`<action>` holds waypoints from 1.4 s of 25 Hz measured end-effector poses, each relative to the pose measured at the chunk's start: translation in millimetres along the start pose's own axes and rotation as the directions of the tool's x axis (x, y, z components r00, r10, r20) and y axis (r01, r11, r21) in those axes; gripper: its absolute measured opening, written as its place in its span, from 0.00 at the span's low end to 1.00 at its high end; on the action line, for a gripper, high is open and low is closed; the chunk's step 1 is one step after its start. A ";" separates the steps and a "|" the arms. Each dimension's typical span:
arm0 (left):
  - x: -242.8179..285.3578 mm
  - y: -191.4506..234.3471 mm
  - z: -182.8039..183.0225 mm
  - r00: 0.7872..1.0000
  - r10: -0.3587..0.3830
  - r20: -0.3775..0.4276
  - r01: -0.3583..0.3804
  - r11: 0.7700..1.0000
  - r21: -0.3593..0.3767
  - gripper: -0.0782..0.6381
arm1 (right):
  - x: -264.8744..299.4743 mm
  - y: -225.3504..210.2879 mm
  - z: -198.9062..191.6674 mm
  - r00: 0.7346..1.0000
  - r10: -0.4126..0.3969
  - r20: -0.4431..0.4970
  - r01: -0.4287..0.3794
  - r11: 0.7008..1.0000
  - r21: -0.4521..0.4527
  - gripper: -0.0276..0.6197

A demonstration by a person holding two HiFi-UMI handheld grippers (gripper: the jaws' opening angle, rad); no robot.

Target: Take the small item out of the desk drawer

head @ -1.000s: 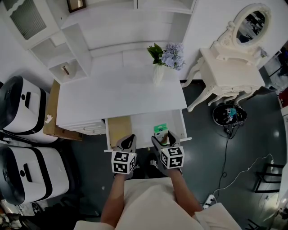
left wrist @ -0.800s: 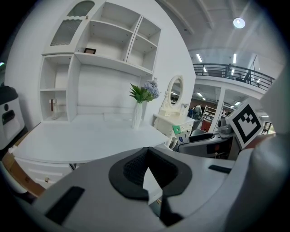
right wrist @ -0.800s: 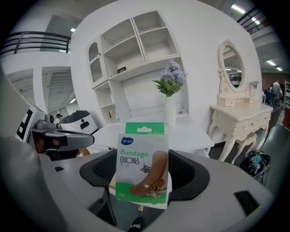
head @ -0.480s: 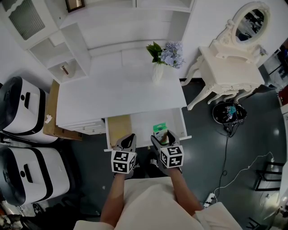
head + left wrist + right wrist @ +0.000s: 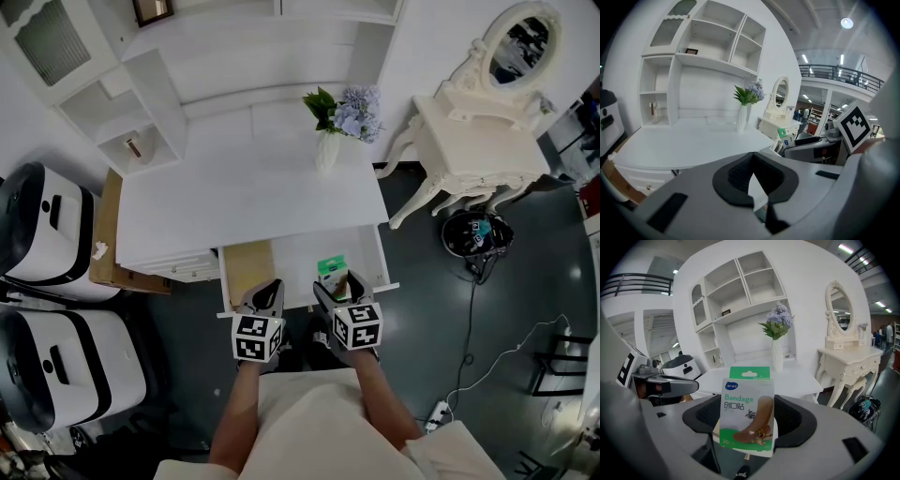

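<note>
The desk drawer (image 5: 295, 255) stands pulled out under the white desk top (image 5: 253, 202). My right gripper (image 5: 339, 287) hovers over the drawer's right half, shut on a small green and white bandage pack (image 5: 331, 269). In the right gripper view the pack (image 5: 747, 416) stands upright between the black pads (image 5: 790, 420), with my right gripper (image 5: 747, 439) clamping its lower part. My left gripper (image 5: 265, 292) hangs at the drawer's front edge, left of the right one. In its own view my left gripper (image 5: 758, 196) is shut with nothing held.
A white vase (image 5: 328, 153) with purple flowers stands at the desk's back right. A shelf unit (image 5: 150, 103) rises behind the desk. A white dressing table (image 5: 478, 155) with an oval mirror stands to the right, two white appliances (image 5: 42, 225) and a cardboard box (image 5: 108, 234) to the left.
</note>
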State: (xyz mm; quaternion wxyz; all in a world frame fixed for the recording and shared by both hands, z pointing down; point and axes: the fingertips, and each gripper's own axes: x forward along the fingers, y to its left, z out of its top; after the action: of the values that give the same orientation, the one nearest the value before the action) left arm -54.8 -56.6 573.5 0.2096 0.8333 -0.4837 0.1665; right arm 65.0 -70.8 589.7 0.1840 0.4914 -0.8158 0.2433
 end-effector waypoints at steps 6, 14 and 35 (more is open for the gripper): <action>0.8 2.4 0.8 1.000 0.003 0.004 -0.003 1.000 -0.007 0.13 | 2.2 -1.6 -1.7 1.000 -0.003 -0.005 0.003 1.000 0.018 0.61; 1.0 5.3 2.1 1.000 -0.004 0.005 0.004 1.000 -0.008 0.13 | 6.3 0.1 -0.1 1.000 0.001 -0.012 -0.001 1.000 0.019 0.61; 3.1 1.4 -1.3 0.999 -0.032 0.000 0.032 0.999 -0.012 0.13 | 8.7 2.7 0.1 1.000 0.013 -0.022 -0.012 1.000 0.012 0.61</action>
State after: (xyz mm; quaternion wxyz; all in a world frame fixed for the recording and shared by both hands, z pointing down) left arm -54.7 -58.8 576.5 0.2174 0.8397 -0.4713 0.1601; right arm 58.7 -75.9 593.8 0.1886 0.4847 -0.8152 0.2548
